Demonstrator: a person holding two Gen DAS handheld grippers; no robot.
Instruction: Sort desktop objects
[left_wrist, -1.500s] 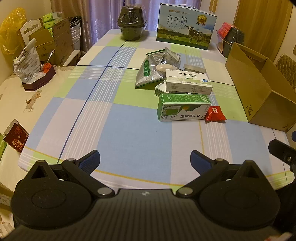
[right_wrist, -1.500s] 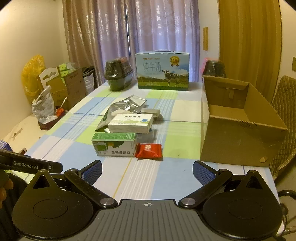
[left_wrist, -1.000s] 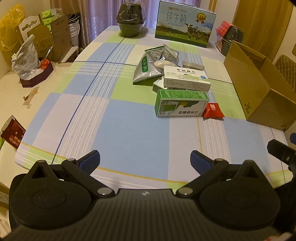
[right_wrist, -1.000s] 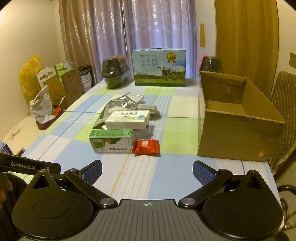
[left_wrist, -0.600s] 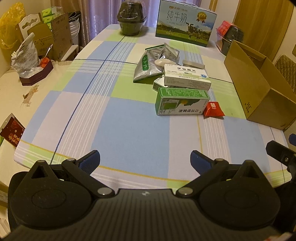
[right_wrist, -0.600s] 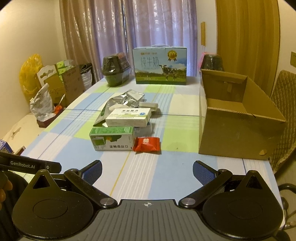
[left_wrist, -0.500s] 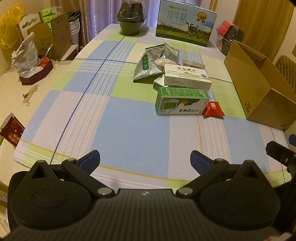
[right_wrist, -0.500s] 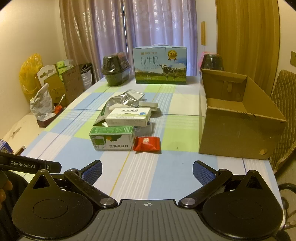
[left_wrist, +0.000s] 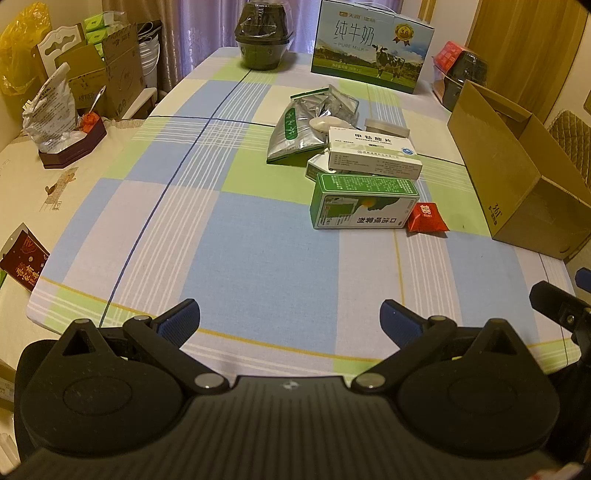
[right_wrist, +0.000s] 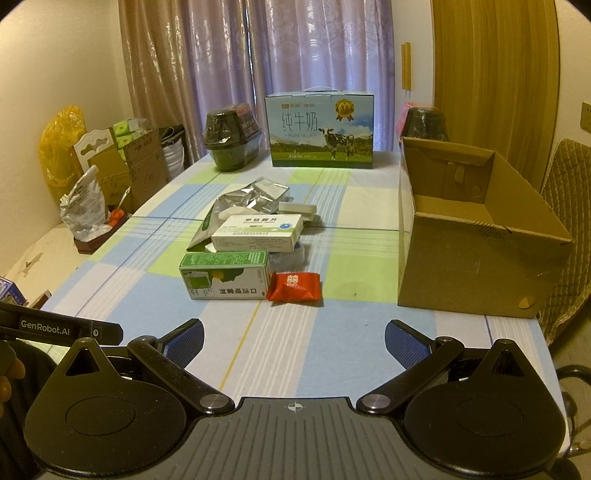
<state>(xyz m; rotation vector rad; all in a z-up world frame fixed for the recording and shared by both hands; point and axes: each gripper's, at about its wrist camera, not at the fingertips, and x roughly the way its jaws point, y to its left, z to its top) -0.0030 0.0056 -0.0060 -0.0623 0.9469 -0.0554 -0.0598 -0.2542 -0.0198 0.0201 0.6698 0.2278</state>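
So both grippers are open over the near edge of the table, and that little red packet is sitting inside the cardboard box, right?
Not quite. The red packet lies on the tablecloth beside the green box, outside the cardboard box, as the right wrist view shows. The left gripper and right gripper are open.

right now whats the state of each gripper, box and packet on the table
left gripper: open, empty
right gripper: open, empty
cardboard box: open top, nothing visible inside
green box: closed, lying on its side
white box: closed, resting on the pile
red packet: sealed, flat on the tablecloth
silver pouches: crumpled, lying flat
milk carton: closed, upright
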